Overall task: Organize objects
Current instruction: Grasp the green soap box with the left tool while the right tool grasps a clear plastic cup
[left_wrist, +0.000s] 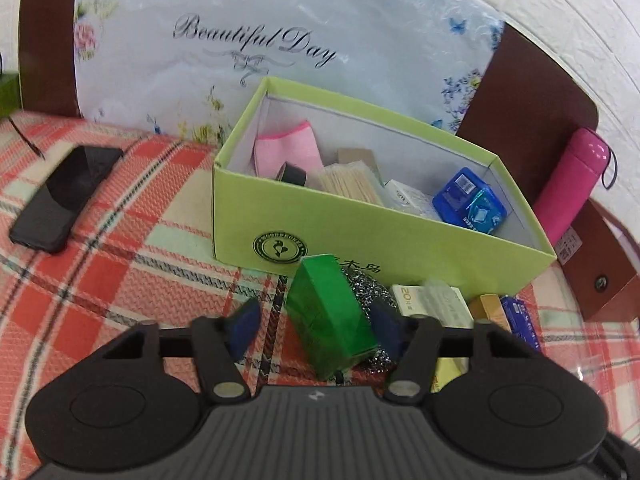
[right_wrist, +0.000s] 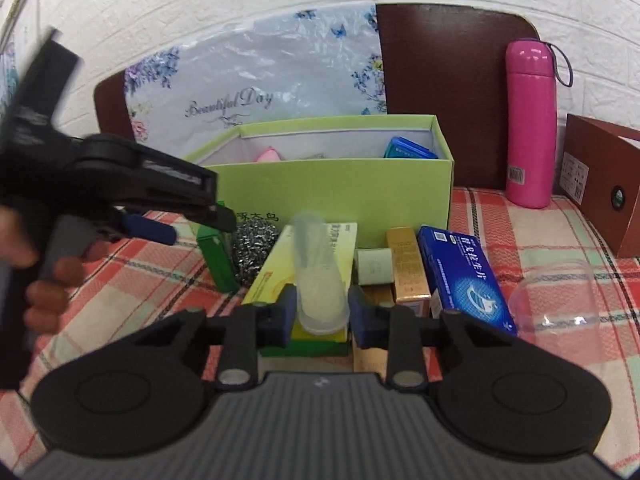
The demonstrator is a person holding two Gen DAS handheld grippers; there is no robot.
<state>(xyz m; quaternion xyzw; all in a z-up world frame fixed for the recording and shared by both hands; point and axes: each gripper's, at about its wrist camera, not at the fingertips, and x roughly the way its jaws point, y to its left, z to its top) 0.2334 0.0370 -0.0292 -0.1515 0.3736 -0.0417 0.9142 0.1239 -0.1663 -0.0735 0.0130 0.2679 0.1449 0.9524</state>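
Left gripper [left_wrist: 316, 326]: its two blue pads [left_wrist: 244, 326] stand apart, one on each side of the small green box [left_wrist: 328, 316]. The left pad is clear of the box. The right pad sits just beside it, and I cannot tell if it touches.
Small green box: it stands tilted on the checked cloth [left_wrist: 100, 272], just in front of the big box, with the shiny wire scrubber [left_wrist: 366, 284] right behind it.
Right gripper [right_wrist: 320, 314]: its blue pads are clamped on the clear plastic tube [right_wrist: 318, 276].
Clear plastic tube: it stands up between the pads, over the yellow flat box [right_wrist: 272, 276].
Big light green box [left_wrist: 360, 236]: it is open on top. Inside, left to right, are a pink cloth [left_wrist: 286, 148], a bundle of thin sticks [left_wrist: 350, 184], a white packet [left_wrist: 408, 196] and a blue packet [left_wrist: 470, 200].
Row in front of the big box: a gold box [right_wrist: 408, 268] and a blue box [right_wrist: 466, 280] lie side by side.
Clear cup [right_wrist: 556, 300]: it lies on its side on the cloth, near the blue box.
Pink bottle [right_wrist: 530, 124]: it stands upright to the right of the big box.
Black phone [left_wrist: 66, 196]: it lies flat on the cloth, to the left of the big box.
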